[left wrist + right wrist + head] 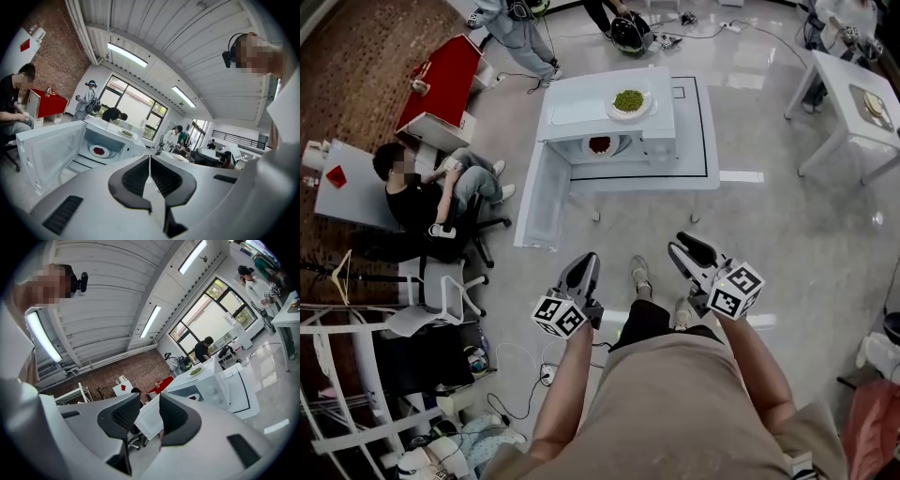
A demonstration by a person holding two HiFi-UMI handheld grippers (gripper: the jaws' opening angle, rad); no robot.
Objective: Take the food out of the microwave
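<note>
The left claw (581, 267) is clenched on nothing, its pads pressed together. The right claw (682, 246) is released, with only air between its jaws, probably made ready to grasp. Both are well apart from the microwave (661, 141) on the worktop (698, 173). Its door (536, 202) is open, so the red food (600, 144) inside is reachable. Green food (629, 101) rests on top.
</note>
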